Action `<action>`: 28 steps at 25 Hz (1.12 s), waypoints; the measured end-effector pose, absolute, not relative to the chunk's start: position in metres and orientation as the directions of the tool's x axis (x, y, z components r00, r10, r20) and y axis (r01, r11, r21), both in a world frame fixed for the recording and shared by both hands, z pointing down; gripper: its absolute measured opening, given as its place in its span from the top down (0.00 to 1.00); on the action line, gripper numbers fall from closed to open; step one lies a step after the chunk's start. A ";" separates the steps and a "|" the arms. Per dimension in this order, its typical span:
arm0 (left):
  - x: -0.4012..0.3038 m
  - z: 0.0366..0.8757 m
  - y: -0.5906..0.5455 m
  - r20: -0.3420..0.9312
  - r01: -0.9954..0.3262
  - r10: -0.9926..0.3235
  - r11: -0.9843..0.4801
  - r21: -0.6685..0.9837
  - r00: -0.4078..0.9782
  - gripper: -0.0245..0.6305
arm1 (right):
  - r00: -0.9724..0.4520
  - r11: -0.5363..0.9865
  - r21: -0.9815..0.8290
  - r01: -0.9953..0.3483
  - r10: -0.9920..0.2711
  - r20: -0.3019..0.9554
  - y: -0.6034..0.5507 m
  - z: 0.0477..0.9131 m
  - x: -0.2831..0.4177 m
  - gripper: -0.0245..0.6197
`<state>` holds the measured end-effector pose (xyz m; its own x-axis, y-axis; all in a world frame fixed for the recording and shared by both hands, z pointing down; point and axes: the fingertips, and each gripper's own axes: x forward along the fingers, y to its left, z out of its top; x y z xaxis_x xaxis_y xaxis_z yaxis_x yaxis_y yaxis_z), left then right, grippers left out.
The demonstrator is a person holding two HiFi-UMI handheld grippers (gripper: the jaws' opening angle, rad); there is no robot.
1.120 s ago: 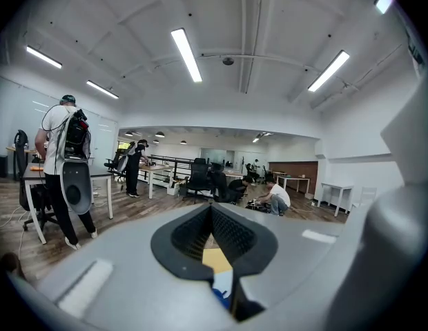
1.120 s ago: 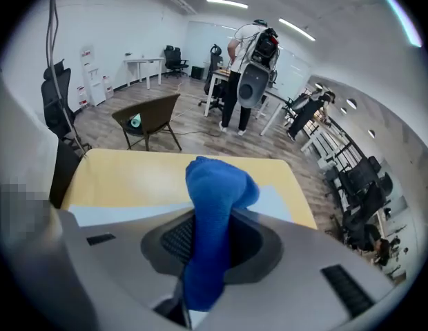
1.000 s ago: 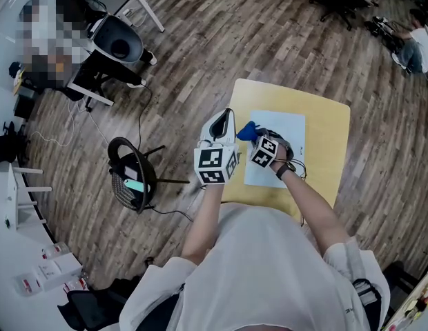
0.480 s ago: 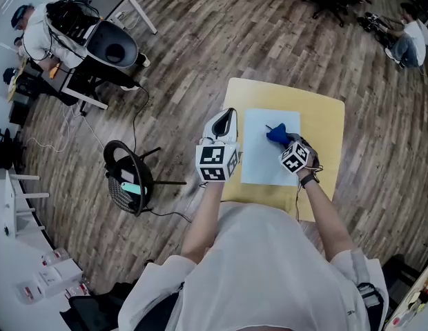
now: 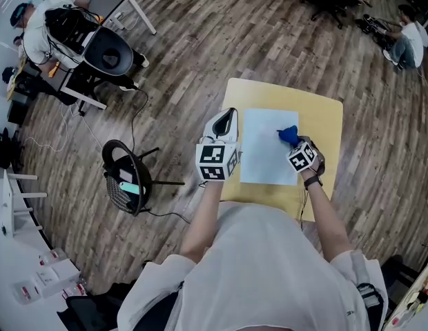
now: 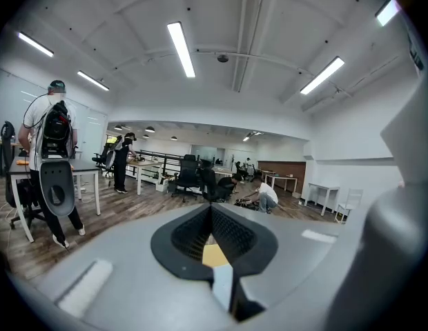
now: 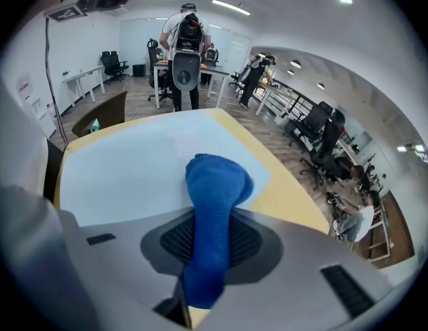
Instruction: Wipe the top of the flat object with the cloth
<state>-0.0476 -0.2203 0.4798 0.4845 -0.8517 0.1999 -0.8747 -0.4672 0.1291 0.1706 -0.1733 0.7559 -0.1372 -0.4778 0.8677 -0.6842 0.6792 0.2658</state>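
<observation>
A pale blue flat sheet (image 5: pixel 266 150) lies on the small yellow table (image 5: pixel 324 123). My right gripper (image 5: pixel 293 142) is shut on a blue cloth (image 5: pixel 288 134), which presses on the sheet near its right edge. In the right gripper view the cloth (image 7: pixel 217 185) bulges out between the jaws of the right gripper (image 7: pixel 212 243) onto the sheet (image 7: pixel 131 174). My left gripper (image 5: pixel 226 121) hovers at the table's left edge, beside the sheet, shut with nothing in it. The left gripper view shows the left gripper (image 6: pixel 212 236) pointing out into the room.
A black round stool (image 5: pixel 128 174) with a cable stands on the wooden floor left of the table. A desk and office chair (image 5: pixel 107 47) with a person are at the upper left. Another person (image 5: pixel 407 40) sits at the far upper right.
My right gripper has carried the cloth across the sheet from its left side to its right edge. The left gripper has stayed in place.
</observation>
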 end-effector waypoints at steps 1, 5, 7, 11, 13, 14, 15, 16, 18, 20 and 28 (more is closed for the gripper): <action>-0.052 0.478 -0.220 0.193 -0.881 -0.860 -0.456 0.125 0.472 0.96 | -0.142 0.693 0.258 -0.673 -0.463 0.875 -0.173 0.754 0.161 0.83; -0.072 0.465 -0.216 0.141 -0.915 -0.905 -0.390 0.104 0.401 0.96 | -0.280 0.770 0.215 -0.601 -0.455 0.845 -0.176 0.729 0.087 0.83; -0.078 0.462 -0.216 0.133 -0.921 -0.913 -0.374 0.104 0.386 0.96 | -0.341 0.808 0.210 -0.550 -0.447 0.827 -0.179 0.722 0.046 0.83; -0.089 0.462 -0.215 0.144 -0.929 -0.919 -0.355 0.103 0.367 0.96 | -0.410 0.883 0.203 -0.424 -0.387 0.826 -0.177 0.727 -0.023 0.83; -0.093 0.462 -0.214 0.145 -0.932 -0.921 -0.348 0.101 0.360 0.96 | -0.417 0.910 0.213 -0.357 -0.359 0.835 -0.174 0.734 -0.045 0.83; -0.095 0.462 -0.214 0.144 -0.933 -0.923 -0.345 0.101 0.357 0.96 | -0.415 0.919 0.219 -0.327 -0.348 0.841 -0.172 0.739 -0.052 0.82; -0.097 0.462 -0.214 0.143 -0.934 -0.924 -0.343 0.101 0.355 0.96 | -0.409 0.926 0.225 -0.304 -0.340 0.847 -0.171 0.745 -0.055 0.82; -0.097 0.463 -0.214 0.142 -0.934 -0.925 -0.341 0.102 0.353 0.96 | -0.402 0.929 0.232 -0.290 -0.338 0.851 -0.170 0.750 -0.054 0.82; -0.097 0.464 -0.214 0.142 -0.934 -0.925 -0.340 0.105 0.353 0.96 | -0.400 0.924 0.241 -0.296 -0.350 0.847 -0.170 0.754 -0.047 0.82; -0.095 0.463 -0.214 0.138 -0.933 -0.924 -0.343 0.112 0.356 0.96 | -0.405 0.911 0.235 -0.338 -0.366 0.838 -0.170 0.752 -0.034 0.82; -0.067 0.463 -0.213 0.140 -0.902 -0.893 -0.414 0.120 0.429 0.96 | -0.306 0.813 0.237 -0.531 -0.445 0.842 -0.172 0.753 0.062 0.82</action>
<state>-0.0675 -0.2135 0.4635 0.4286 -0.8926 0.1398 -0.9021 -0.4143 0.1203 0.0619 -0.1724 0.7535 -0.3062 -0.4450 0.8415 -0.5315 0.8133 0.2367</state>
